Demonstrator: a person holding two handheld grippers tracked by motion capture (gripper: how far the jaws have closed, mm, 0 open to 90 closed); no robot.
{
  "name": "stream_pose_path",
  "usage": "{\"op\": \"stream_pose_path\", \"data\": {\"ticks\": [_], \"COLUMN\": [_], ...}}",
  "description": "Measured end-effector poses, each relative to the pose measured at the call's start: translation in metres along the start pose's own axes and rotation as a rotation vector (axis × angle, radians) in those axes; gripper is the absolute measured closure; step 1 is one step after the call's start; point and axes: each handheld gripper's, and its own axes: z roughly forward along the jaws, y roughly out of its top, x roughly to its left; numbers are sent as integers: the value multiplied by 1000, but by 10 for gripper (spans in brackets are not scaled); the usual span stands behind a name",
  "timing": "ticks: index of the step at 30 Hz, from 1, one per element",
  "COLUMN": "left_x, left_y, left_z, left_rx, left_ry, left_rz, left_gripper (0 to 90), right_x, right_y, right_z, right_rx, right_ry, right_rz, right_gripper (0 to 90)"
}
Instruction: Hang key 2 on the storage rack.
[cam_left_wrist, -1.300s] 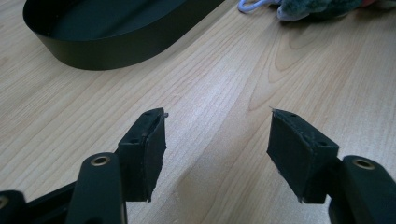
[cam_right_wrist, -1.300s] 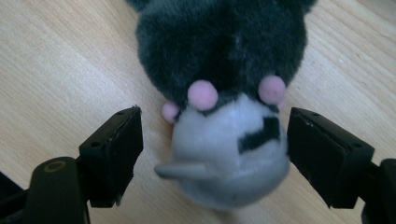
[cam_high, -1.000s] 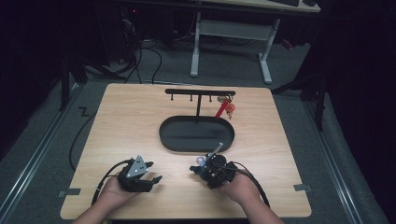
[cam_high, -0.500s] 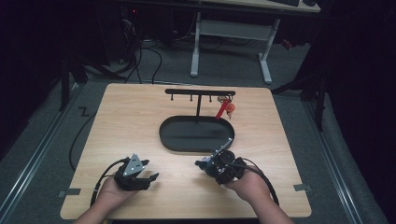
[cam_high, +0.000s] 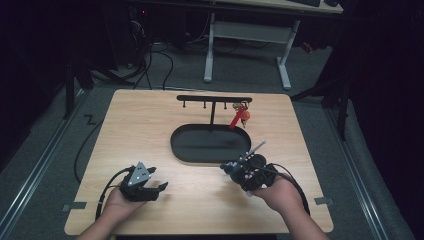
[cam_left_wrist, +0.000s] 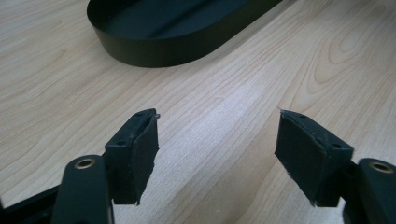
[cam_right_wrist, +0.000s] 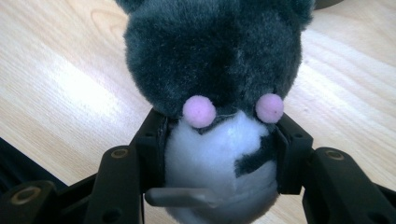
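Observation:
My right gripper (cam_right_wrist: 219, 154) is shut on a small plush toy (cam_right_wrist: 215, 70), dark grey on top with a white belly and two pink dots. In the high view that gripper (cam_high: 235, 170) is held just above the table near the front right of a black oval tray (cam_high: 210, 157), with the toy (cam_high: 229, 169) at its tip. A thin grey stick (cam_high: 256, 148) juts up from it. My left gripper (cam_high: 159, 188) rests at the front left, open, with bare wood between its pads (cam_left_wrist: 135, 154). The tray (cam_left_wrist: 159, 46) lies ahead of it.
A black T-shaped rack (cam_high: 214, 100) stands behind the tray, and a red keyring item (cam_high: 239, 117) hangs from its right end. Cables (cam_high: 85, 150) trail off the table's left side. Bare wood lies left of the tray and along the front edge.
My right gripper has shifted to the right and slightly toward the front with the plush toy still held. The left gripper has stayed put.

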Motion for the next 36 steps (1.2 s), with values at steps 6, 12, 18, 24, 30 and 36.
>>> {"op": "stream_pose_path", "data": {"ticks": [6,12,18,24,30,36], "left_x": [-2,-2,-1,0,1,1], "left_y": [-3,-4,-4,-3,-3,-2], "left_z": [-4,-5,-4,-2,-2,-4], "left_rx": [5,14,18,22,13,10], "left_ry": [25,42,53,56,55,61], "left_rz": [5,10,3,2,-6,-5], "left_gripper": [264,233,209,190,179,166], "right_x": [-10,-17,-21,-23,-23,-21], "right_y": [4,10,18,23,26,28], "right_z": [-15,-27,-34,-42,-47,-52], "right_rx": [-5,-8,5,12,8,0], "right_ry": [-14,-9,0,18,10,1], "right_rz": [39,64,77,98,97,91], "right_gripper": [489,490,489,489,489,489]}}
